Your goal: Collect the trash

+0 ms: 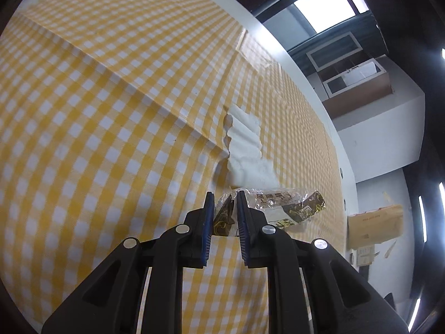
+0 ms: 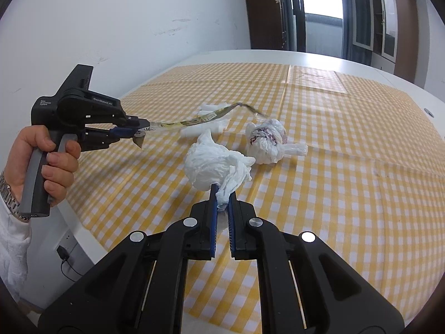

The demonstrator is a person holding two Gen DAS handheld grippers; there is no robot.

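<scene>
My left gripper [image 1: 225, 197] is shut on a clear and brown snack wrapper [image 1: 281, 208] and holds it above the checked cloth. In the right wrist view the left gripper [image 2: 139, 132] shows at the left with the wrapper [image 2: 200, 119] trailing from it. My right gripper [image 2: 222, 194] is shut on a crumpled white tissue [image 2: 214, 167], lifted a little off the table. A knotted white plastic bag [image 2: 268, 140] lies just beyond it. A white folded paper [image 1: 244, 144] lies on the cloth; it also shows in the right wrist view [image 2: 203, 130].
The yellow checked tablecloth [image 2: 347, 181] covers a white table [image 2: 267, 54]. A clear plastic sheet [image 2: 317, 80] lies at the far side. A wall [image 2: 125, 14] stands to the left, cabinets [image 2: 395, 25] at the back right. A wall socket [image 2: 62, 253] sits below the table's left edge.
</scene>
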